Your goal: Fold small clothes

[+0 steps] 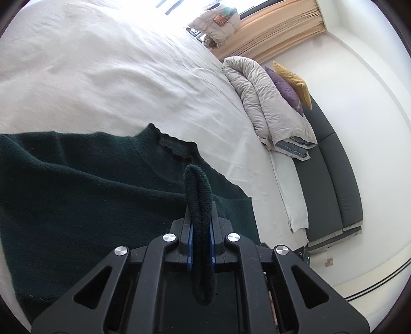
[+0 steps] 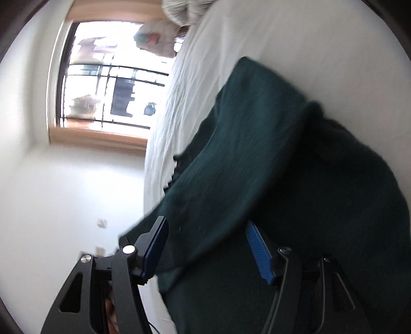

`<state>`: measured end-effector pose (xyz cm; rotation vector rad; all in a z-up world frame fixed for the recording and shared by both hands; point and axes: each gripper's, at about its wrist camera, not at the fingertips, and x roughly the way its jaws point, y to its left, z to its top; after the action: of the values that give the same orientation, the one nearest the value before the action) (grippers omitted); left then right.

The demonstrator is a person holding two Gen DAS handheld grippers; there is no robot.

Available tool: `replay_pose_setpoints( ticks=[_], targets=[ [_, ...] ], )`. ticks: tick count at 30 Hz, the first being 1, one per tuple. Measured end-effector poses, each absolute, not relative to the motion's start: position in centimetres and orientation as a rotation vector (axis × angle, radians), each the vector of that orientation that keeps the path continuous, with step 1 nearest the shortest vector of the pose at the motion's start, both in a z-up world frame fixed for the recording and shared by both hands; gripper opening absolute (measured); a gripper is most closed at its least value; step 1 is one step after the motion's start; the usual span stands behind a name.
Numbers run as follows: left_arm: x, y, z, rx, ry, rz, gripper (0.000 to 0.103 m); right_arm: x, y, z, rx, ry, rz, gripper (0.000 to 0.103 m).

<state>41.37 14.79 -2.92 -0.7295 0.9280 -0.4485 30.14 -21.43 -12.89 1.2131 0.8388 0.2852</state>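
White bed (image 1: 102, 77), left claw (image 1: 201, 241) angled downward

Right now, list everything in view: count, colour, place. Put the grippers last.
sweater: one, dark green, spread on the bed, an edge pinched up
bed sheet: one, white, covers the bed
duvet: one, pale grey, bundled at the bed's far edge
cushions: two, purple and yellow, behind the duvet
headboard: one, dark grey, padded, along the wall
curtain: one, peach, by the window
window: one, wood-framed, bright, railing outside
bag: one, white with coloured print, past the bed near the window
left gripper: one, black with blue pads, shut on a sweater fold
right gripper: one, black with blue pads, open, sweater cloth between the fingers
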Motion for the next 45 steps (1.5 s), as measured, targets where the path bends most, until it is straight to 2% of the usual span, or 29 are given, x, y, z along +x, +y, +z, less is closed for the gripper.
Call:
replay_pose_setpoints(
  ticks=[10, 20, 29, 37, 45],
  targets=[
    [40.9, 19.1, -6.2, -0.754, 0.950, -0.365, 0.008, 33.0, -24.8, -12.6, 1.290, 0.740, 0.249, 0.066],
    [41.3, 17.9, -11.6, -0.685, 1.008, -0.325, 0.008, 32.3, -26.6, -14.1, 1.384, 0.661, 0.244, 0.063],
    [40.7, 17.7, -9.7, -0.624, 0.956, -0.327, 0.008, 32.4, -25.9, -13.2, 1.321, 0.672, 0.236, 0.065],
    [40.9, 18.2, -11.5, -0.649, 0.967, -0.315, 0.008, 32.0, -24.7, -12.9, 1.210, 0.714, 0.239, 0.063],
    [39.5, 19.1, -10.0, -0.583, 0.965, -0.279, 0.009, 27.3, -25.3, -10.7, 1.186, 0.757, 0.267, 0.068]
  ],
)
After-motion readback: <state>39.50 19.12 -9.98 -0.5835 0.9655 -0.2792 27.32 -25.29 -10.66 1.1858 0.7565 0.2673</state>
